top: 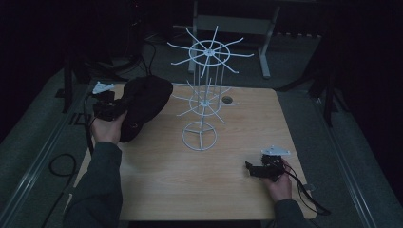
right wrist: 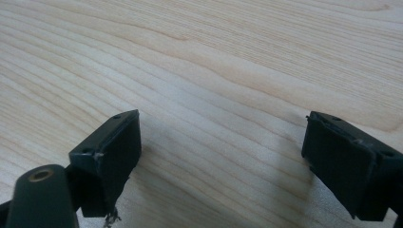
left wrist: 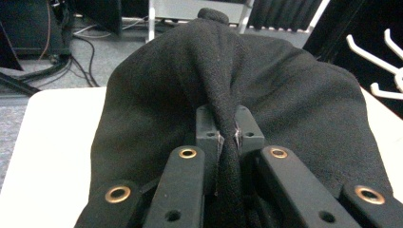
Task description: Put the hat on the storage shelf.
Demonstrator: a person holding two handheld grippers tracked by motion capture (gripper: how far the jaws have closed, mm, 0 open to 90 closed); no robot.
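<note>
In a dim room, over a wooden table (top: pixel 190 175), the left gripper (left wrist: pixel 227 137) clamps a fold of a black hat (top: pixel 142 107), held beside the white wire rack (top: pixel 205 90); hanging it on a prong looks next. The right gripper (right wrist: pixel 221 156) rests, jaws apart and empty.

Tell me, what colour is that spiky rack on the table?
White; the rack shows best in the high view.

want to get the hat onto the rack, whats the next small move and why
Probably carry the black hat rightward toward an arm of the white rack. The left tool is pinching a fold of it, lifted beside the rack, while the right tool rests open over the table.
</note>
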